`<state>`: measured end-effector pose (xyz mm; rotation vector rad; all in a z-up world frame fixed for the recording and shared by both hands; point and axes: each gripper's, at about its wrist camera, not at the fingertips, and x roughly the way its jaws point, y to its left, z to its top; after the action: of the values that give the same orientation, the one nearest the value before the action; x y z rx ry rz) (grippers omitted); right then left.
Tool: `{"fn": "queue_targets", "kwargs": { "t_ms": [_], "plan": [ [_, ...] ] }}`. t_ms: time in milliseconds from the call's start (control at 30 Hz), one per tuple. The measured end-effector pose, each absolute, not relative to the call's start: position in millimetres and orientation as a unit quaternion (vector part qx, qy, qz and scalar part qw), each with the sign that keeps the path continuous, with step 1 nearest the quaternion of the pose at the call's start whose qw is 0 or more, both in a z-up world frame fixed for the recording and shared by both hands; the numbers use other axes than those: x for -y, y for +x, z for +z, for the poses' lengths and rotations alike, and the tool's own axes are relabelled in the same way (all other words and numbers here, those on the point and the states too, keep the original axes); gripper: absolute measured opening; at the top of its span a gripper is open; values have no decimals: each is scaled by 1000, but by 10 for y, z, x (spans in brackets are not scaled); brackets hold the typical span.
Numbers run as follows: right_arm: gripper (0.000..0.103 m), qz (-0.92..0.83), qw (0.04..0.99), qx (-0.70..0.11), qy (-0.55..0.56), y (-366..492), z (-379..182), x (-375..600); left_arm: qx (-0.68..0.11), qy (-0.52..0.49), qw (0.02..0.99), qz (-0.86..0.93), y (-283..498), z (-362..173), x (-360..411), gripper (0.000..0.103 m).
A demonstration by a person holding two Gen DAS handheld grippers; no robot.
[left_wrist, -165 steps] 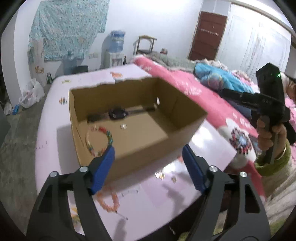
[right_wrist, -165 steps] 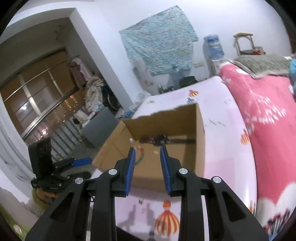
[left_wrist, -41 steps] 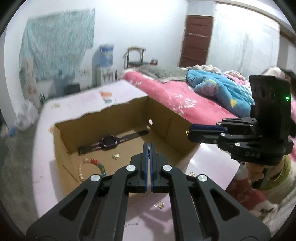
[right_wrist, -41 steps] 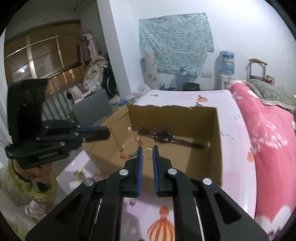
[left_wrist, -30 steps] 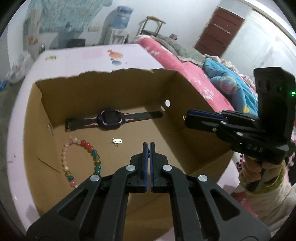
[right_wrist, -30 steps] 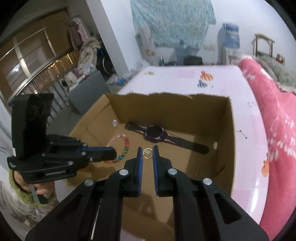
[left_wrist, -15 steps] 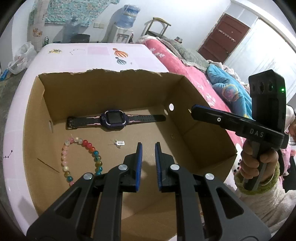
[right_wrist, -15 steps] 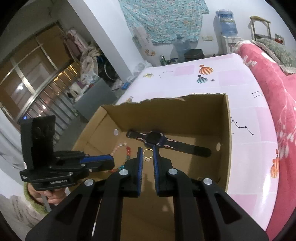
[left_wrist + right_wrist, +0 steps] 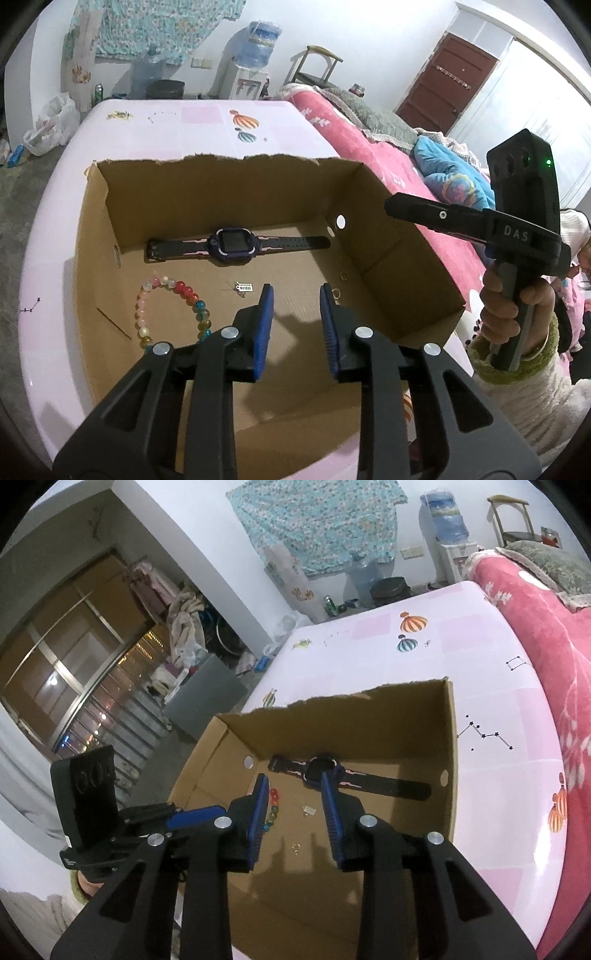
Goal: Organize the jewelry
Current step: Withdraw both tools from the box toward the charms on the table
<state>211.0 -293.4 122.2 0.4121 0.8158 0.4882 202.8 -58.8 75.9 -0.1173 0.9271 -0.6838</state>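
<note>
- The left tongs (image 9: 294,306) hang over the near part of the cardboard box (image 9: 229,184); their jaws have just been opening and now stand at a narrow gap with nothing between them.
- The right tongs (image 9: 291,797) hang over the same box from the other side; their jaws have just been opening too, and they are empty.
- Inside the box, beyond the left tongs, lies a dark watch (image 9: 236,242) stretched flat along the far wall.
- To the left of the left tongs lies a bead bracelet (image 9: 171,314); a small charm (image 9: 243,286) lies just ahead of them.
- A small gold ring (image 9: 335,292) lies on the box floor just beside the right fingertip of the left tongs (a second ring (image 9: 344,275) lies a little further).
- I judge that most of the task is done: several jewelry pieces lie already in the box.
- What is left I cannot tell; the pink worktop (image 9: 184,122) beyond the box shows no loose jewelry, and the near part is hidden.
</note>
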Motion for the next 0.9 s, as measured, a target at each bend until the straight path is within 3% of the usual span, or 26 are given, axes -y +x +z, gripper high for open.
{"fn": "queue_targets", "kwargs": {
  "t_ms": [267,433,533,700,900],
  "plan": [
    [30,224,887,-350,202,1699,1513,3080,-400,-40,856,-326,1718,1032,494,48],
    [56,214,913,-296,183,1116,1752,3188,-371,-20,864,-341,1309,1221,383,71],
    [65,216,922,-272,174,722,1771,3236,-361,0,862,-356,1020,1247,339,84],
    [70,206,916,-296,175,355,1495,3232,-382,25,852,-357,660,1019,335,88],
    [70,163,884,-397,188,263,752,3041,-452,24,836,-310,570,367,425,89]
  ]
}}
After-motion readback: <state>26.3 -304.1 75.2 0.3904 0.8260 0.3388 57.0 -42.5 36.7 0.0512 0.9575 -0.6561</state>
